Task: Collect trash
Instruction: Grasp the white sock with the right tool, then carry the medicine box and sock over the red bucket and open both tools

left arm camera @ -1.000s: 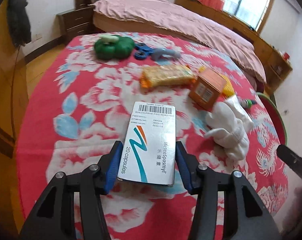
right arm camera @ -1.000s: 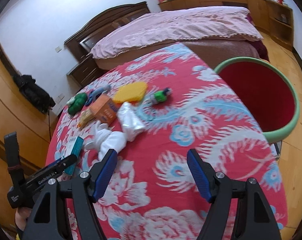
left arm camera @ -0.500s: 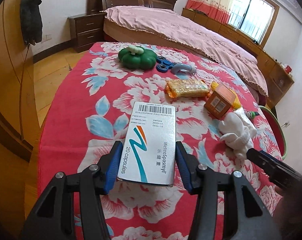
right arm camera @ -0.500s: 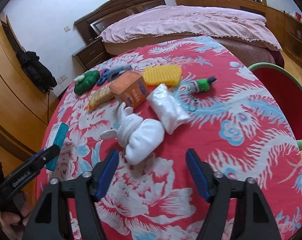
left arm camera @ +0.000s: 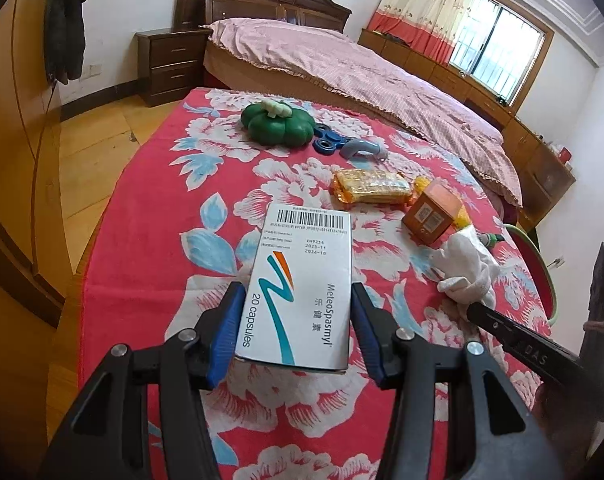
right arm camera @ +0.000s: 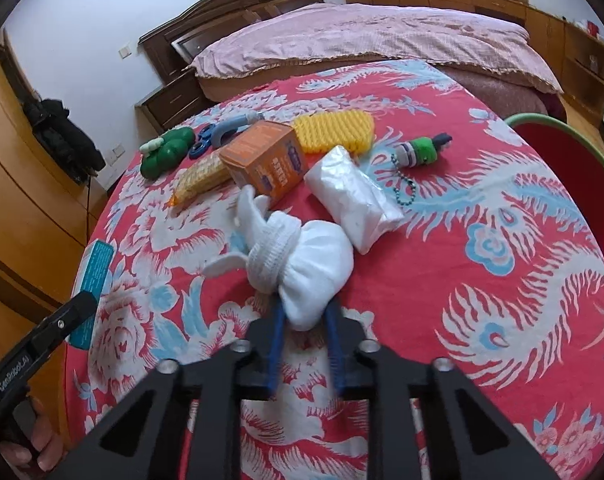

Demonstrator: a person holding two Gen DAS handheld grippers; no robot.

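Observation:
My left gripper (left arm camera: 296, 320) is shut on a white medicine box (left arm camera: 302, 280) marked "20 capsules" and holds it above the red flowered tablecloth. My right gripper (right arm camera: 304, 320) is shut on the near end of a white balled sock (right arm camera: 302, 256) lying on the cloth. The sock also shows in the left wrist view (left arm camera: 468, 268), with the right gripper's arm beside it. The held box shows as a teal edge in the right wrist view (right arm camera: 92, 280).
On the table lie an orange carton (right arm camera: 266, 160), a clear plastic bag (right arm camera: 352, 196), a yellow sponge (right arm camera: 334, 132), a cracker packet (left arm camera: 368, 186), a green pumpkin toy (left arm camera: 278, 124), a blue spinner (left arm camera: 328, 142) and a green keychain (right arm camera: 420, 152). A red bin with green rim (right arm camera: 574, 184) stands right.
My right gripper moved forward to the sock and closed its fingers on it. My left gripper drew back and up with the box still held.

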